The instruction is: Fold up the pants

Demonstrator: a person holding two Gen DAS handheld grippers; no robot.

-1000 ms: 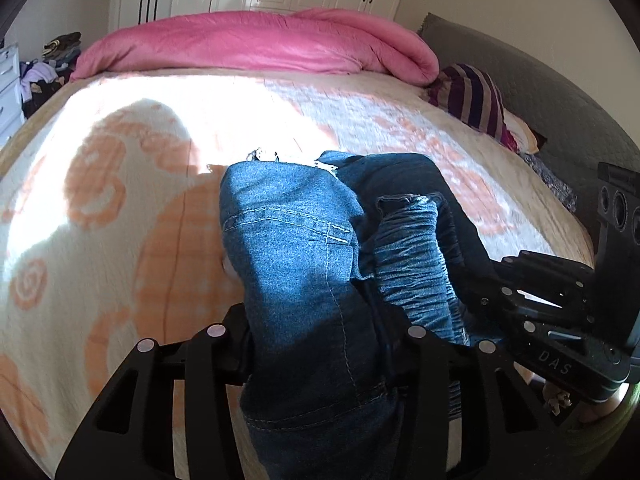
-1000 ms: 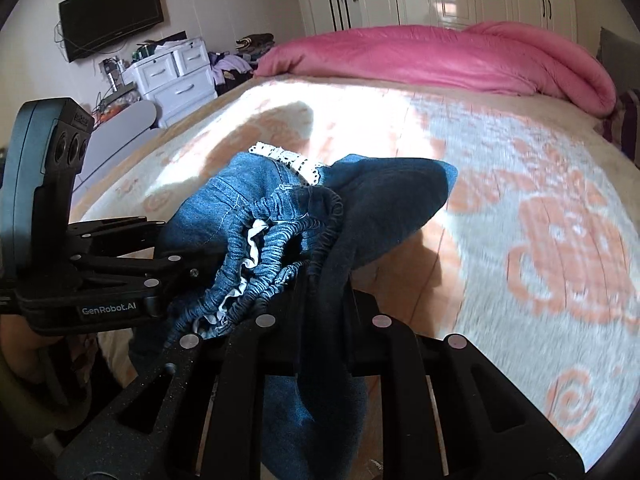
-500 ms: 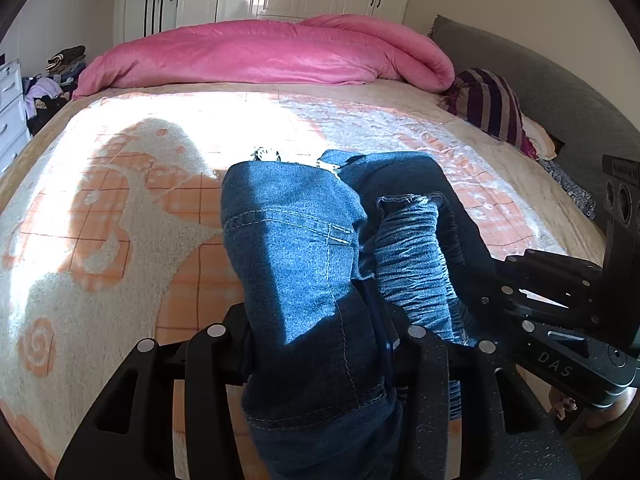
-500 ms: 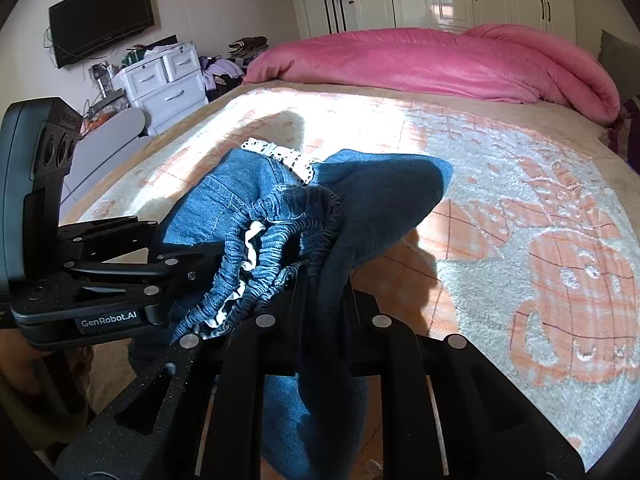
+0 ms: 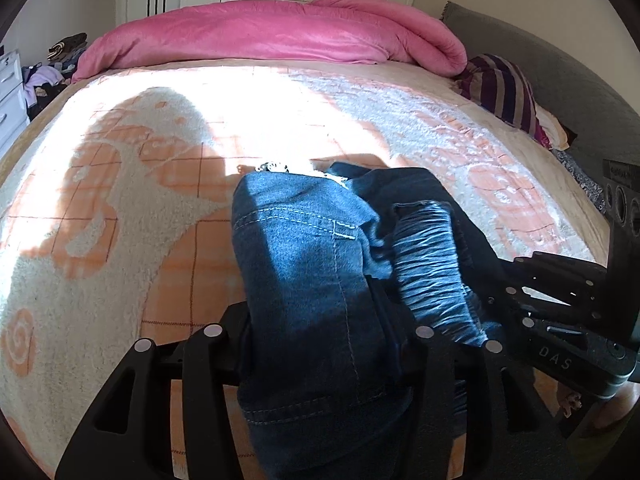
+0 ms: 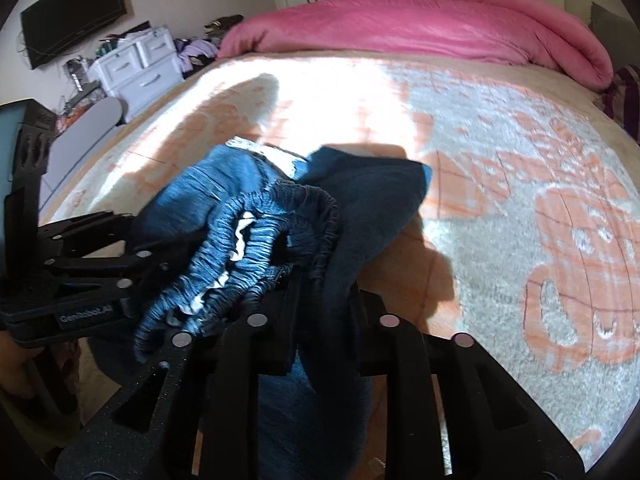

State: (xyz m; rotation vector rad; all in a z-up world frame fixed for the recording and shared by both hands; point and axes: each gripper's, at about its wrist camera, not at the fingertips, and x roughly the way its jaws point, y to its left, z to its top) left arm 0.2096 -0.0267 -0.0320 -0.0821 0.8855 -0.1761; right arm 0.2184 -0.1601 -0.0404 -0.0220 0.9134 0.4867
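Strong sunlight across bed (image 5: 168,184), centre patch blown out to white glare. Hard dark shadows on blanket; pants (image 5: 312,264) half lit, half shaded. Right wrist view slightly motion-blurred, left wrist view sharper. Fisheye bends edges, black vignette in corners. Near fingers (image 6: 240,380) dark, soft-focus.

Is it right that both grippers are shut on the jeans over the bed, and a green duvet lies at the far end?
Not quite: the duvet is pink, as both wrist views show. The rest holds: left gripper and right gripper are shut on the jeans over the bed.
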